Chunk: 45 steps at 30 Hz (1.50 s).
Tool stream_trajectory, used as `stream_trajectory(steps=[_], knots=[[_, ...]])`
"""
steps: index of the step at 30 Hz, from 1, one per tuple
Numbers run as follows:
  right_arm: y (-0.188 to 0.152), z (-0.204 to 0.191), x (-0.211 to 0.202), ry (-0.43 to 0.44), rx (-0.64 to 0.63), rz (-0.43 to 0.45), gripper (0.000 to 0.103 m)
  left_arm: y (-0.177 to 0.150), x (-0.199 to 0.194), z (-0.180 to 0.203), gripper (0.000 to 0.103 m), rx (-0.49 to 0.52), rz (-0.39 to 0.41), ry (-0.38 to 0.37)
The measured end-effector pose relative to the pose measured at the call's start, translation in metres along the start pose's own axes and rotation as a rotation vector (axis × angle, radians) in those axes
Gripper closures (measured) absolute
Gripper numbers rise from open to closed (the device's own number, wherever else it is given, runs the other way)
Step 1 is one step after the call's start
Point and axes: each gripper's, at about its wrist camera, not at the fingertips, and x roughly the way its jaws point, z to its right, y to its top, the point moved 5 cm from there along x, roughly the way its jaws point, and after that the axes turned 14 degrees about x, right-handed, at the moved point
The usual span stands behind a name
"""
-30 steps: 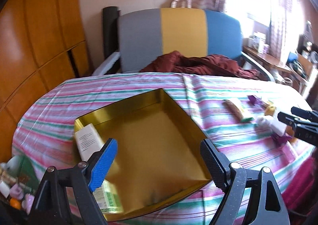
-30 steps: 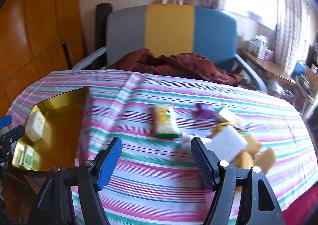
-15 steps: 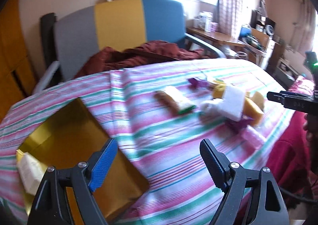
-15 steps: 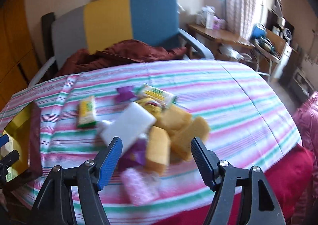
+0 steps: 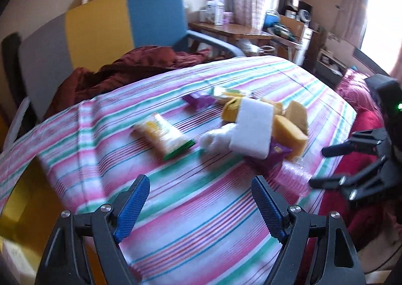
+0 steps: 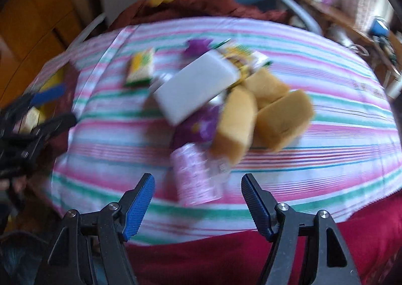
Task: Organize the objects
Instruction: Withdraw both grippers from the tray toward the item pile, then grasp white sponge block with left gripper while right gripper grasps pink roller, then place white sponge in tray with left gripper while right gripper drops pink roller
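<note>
A heap of small items lies on the striped tablecloth: a white block [image 6: 196, 86], yellow sponges [image 6: 281, 116], a purple packet [image 6: 198, 126], a pink wrapped pack [image 6: 196, 176] and a yellow-green packet [image 6: 140, 67]. My right gripper [image 6: 198, 197] is open and empty, just in front of the pink pack. My left gripper [image 5: 201, 202] is open and empty, short of the yellow-green packet [image 5: 163, 134] and white block [image 5: 253, 129]. The gold tray [image 5: 22, 199] shows at the left edge.
An armchair [image 5: 98, 26] with a dark red cloth [image 5: 130, 68] stands behind the table. A red cover [image 6: 251, 254] hangs below the near table edge. The right gripper shows at the right of the left wrist view [image 5: 351, 166]. A desk with clutter [image 5: 238, 31] stands at the back right.
Both grippers have swung right, away from the gold tray and toward the heap. The right gripper has come closer to the pink pack. Both stay open.
</note>
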Motion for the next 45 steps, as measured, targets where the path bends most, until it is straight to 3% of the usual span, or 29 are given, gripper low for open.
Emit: stream_trajectory(steps=[6, 9, 11, 15, 22, 24, 25, 27, 38, 45], knots=[[0.003, 0.003, 0.004, 0.033, 0.026, -0.006, 0.03, 0.035, 0.027, 0.018, 0.019, 0.082, 0.022, -0.087], [0.003, 0.006, 0.005, 0.057, 0.045, -0.018, 0.03, 0.053, 0.044, 0.029, 0.016, 0.151, 0.022, -0.092], [0.002, 0.005, 0.005, 0.073, 0.044, -0.024, 0.03, 0.062, 0.055, 0.036, 0.011, 0.186, 0.014, -0.11], [0.002, 0.004, 0.005, 0.107, 0.039, -0.044, 0.03, 0.078, 0.081, 0.049, 0.01, 0.239, -0.016, -0.118], [0.003, 0.01, 0.007, 0.148, 0.091, -0.068, 0.03, 0.087, 0.125, 0.059, 0.008, 0.251, -0.082, -0.143], [0.003, 0.009, 0.009, 0.14, 0.09, -0.075, 0.03, 0.086, 0.132, 0.057, 0.026, 0.227, -0.089, -0.148], [0.003, 0.01, 0.009, 0.133, 0.093, -0.077, 0.03, 0.085, 0.133, 0.055, 0.047, 0.207, -0.099, -0.177], [0.005, 0.012, 0.013, 0.116, 0.099, -0.091, 0.03, 0.083, 0.126, 0.049, 0.046, 0.15, -0.077, -0.218], [0.021, 0.004, 0.043, -0.045, 0.027, -0.205, 0.029, 0.053, 0.04, -0.005, 0.046, -0.033, 0.055, -0.202], [0.024, -0.004, 0.062, -0.135, -0.051, -0.251, 0.032, 0.01, -0.005, -0.024, 0.046, -0.097, 0.072, -0.138]])
